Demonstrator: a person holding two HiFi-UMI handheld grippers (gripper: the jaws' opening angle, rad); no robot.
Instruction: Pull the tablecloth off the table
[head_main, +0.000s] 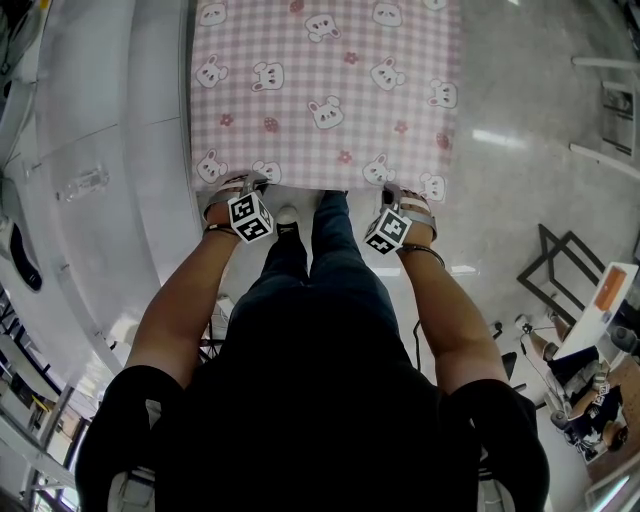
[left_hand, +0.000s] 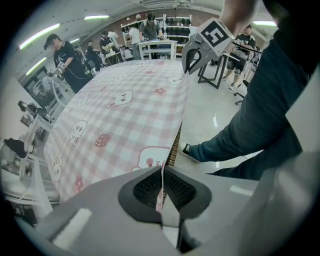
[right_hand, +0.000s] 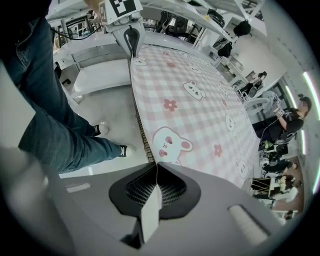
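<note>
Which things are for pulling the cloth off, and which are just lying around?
For the job: tablecloth, table, left gripper and right gripper, both shut on the tablecloth's near edge.
Just lying about: black frame on the floor, white rack.

A glossy pale floor (with bright reflections) lies under ceiling strip lights, shelving at the far end.

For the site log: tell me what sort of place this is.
Probably a workshop or lab hall: people working in the background, shelving at the back, strip lights over a glossy floor.
</note>
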